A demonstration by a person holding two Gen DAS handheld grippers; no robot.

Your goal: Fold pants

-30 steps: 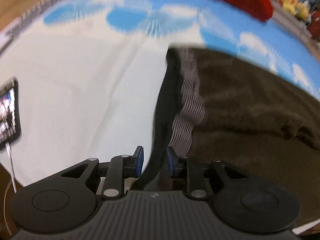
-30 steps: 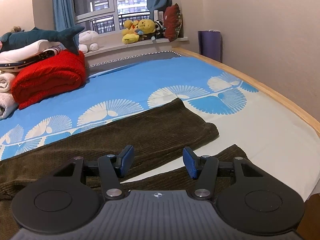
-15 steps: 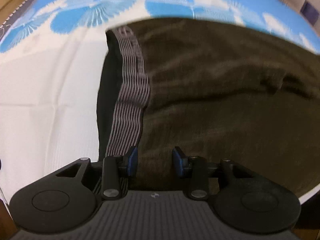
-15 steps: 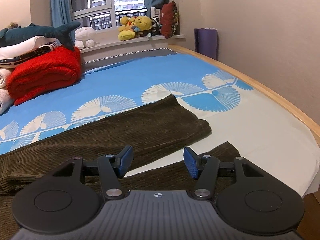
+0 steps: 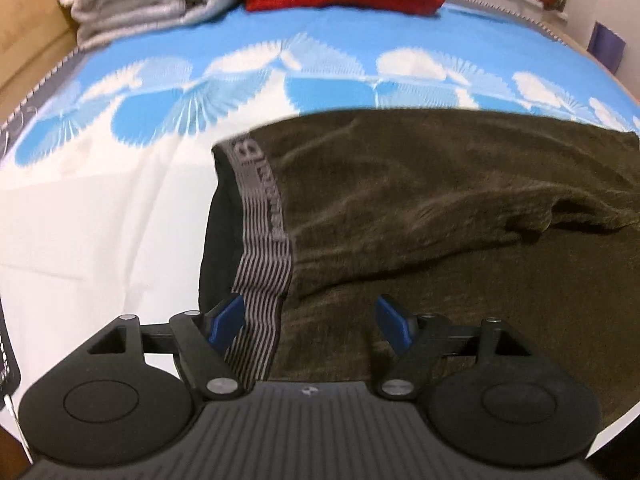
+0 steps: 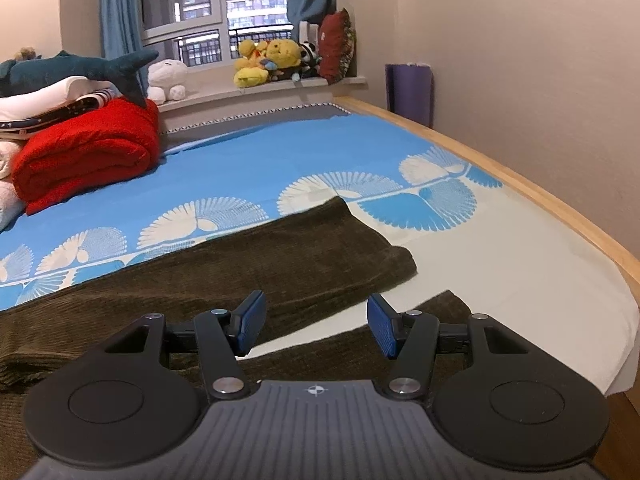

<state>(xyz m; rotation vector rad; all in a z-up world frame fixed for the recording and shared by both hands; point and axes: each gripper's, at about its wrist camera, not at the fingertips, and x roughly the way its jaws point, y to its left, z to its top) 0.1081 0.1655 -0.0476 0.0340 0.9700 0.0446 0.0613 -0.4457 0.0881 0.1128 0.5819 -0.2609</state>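
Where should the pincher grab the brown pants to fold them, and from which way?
Probably by the striped waistband, its near corner. It is the firm, thick edge of the brown pants, lying flat on the bed sheet right under the left gripper, whose jaws are opening with nothing pinched. Come down from above at the open edge, one finger sliding under the band.

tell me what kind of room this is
Most likely a bedroom in a home. The brown pants lie on a bed with a blue-and-white patterned sheet, folded blankets are stacked at its far end, and plush toys line the windowsill.
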